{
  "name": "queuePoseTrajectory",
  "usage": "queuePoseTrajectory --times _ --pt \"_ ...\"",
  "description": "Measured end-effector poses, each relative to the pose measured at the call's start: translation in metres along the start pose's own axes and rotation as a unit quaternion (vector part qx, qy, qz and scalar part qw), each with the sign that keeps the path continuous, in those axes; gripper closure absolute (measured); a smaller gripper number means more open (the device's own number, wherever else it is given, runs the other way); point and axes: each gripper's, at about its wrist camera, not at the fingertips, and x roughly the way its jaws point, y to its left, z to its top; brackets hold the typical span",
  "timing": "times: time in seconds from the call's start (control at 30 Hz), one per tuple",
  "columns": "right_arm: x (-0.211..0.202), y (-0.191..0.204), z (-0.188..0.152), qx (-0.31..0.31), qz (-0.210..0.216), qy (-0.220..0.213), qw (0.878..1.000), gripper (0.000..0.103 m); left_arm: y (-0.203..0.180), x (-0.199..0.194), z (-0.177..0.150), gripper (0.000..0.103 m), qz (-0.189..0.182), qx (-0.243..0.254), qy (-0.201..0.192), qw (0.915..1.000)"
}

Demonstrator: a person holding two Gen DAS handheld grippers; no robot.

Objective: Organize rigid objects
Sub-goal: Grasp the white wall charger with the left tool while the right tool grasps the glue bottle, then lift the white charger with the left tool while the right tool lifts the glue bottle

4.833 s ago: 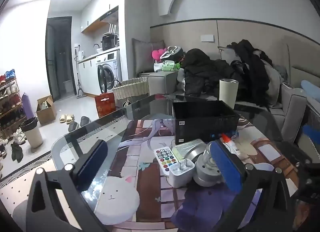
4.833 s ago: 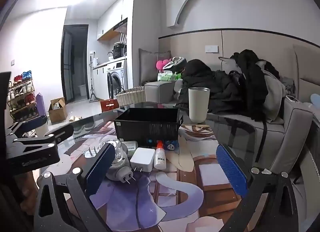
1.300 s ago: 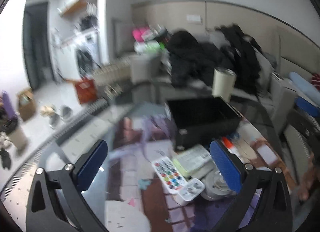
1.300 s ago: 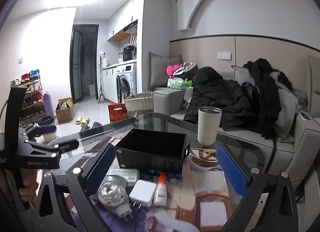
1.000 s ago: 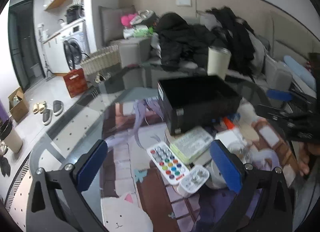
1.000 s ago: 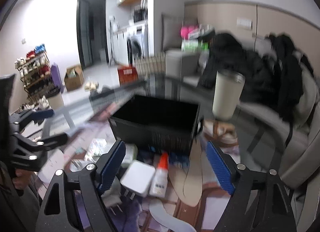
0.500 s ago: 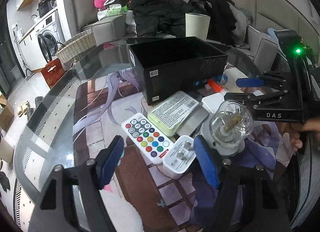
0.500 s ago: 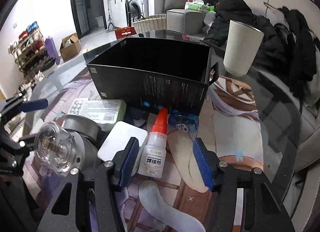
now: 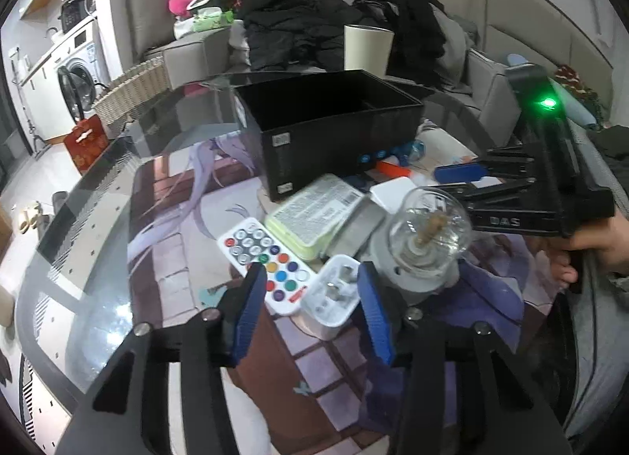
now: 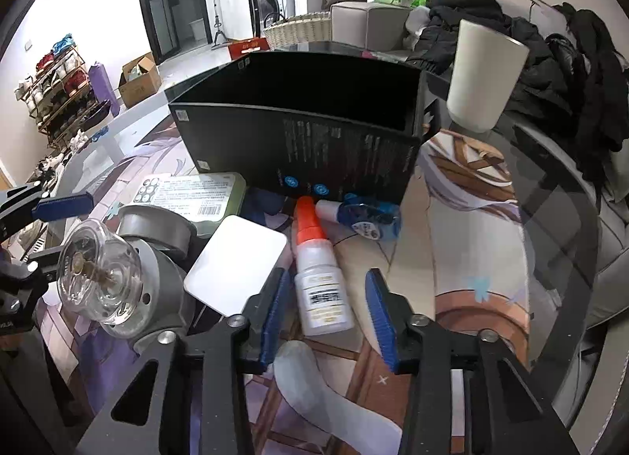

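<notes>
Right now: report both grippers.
Left gripper: open, just closing, white charger between fingers.
Right gripper: open, just closing, glue bottle between fingers.

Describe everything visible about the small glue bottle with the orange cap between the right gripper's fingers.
The small white plastic glue bottle with an orange conical cap lies on its side on the printed table mat, cap pointing toward the black open box. A barcode label faces up. It sits between the right gripper's blue-padded fingers, which have just been closing; gaps remain on both sides.
</notes>
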Motion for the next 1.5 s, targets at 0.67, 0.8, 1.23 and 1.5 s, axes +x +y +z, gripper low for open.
queuePoseTrajectory --times 0.67,0.8,1.23,1.5 --pt "0.004 0.017 -0.011 -0.025 0.002 0.019 1.0 0.074 -0.002 0.028 -0.002 0.078 0.018 -0.025 0.041 0.9987" --pt "0.002 0.017 -0.013 -0.03 0.001 0.021 0.999 0.074 0.002 0.032 -0.001 0.077 0.014 -0.044 0.048 0.9978" --pt "-0.029 0.01 -0.012 -0.002 0.028 -0.05 0.998 0.085 -0.001 -0.005 0.008 0.079 0.06 -0.03 -0.042 0.9968" --pt "-0.047 0.015 -0.009 -0.006 0.028 -0.085 0.996 0.085 0.005 -0.025 0.019 0.079 0.036 -0.043 -0.087 0.9946"
